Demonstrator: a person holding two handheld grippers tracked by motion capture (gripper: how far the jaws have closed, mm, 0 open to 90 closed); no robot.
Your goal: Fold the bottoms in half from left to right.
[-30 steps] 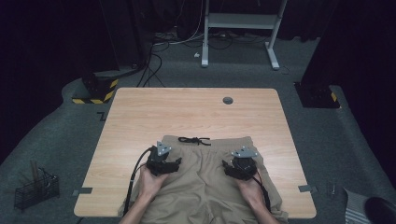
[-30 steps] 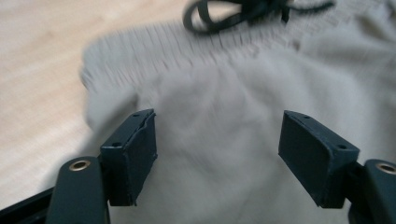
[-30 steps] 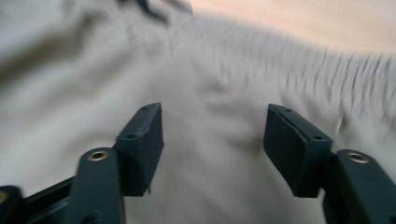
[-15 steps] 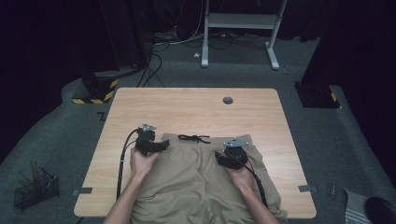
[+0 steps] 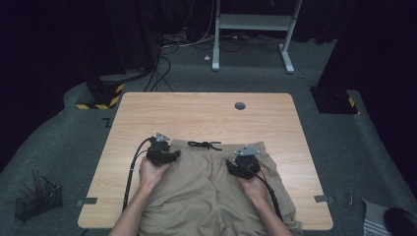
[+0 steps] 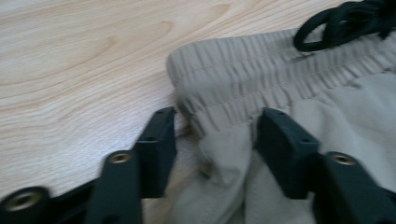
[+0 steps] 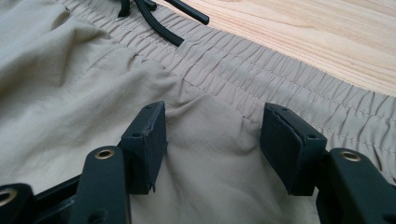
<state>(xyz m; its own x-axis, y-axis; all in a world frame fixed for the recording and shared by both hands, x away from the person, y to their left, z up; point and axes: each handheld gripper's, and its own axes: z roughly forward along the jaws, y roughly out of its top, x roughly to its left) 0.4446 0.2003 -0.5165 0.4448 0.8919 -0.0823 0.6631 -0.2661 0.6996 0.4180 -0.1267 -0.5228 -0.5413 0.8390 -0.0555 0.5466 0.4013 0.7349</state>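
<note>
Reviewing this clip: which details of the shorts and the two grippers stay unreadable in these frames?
- Lower legs of the tan fabric shorts: cut off by the high view's bottom edge.
- Left gripper: jaws just closing around a bunched waistband corner; blur in the left gripper view hides whether the pads press it.
- Right gripper: jaws stand apart over flat cloth; contact beneath hidden.
- Black drawstring: knot too small in the high view, cropped in both gripper views.

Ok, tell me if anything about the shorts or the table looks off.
Nothing is damaged or spilled. The khaki shorts lie flat on the table, though their hem hangs over the near edge. The black drawstring lies loose on the wood. Fabric bunches between the left gripper jaws, which have just been closing.
</note>
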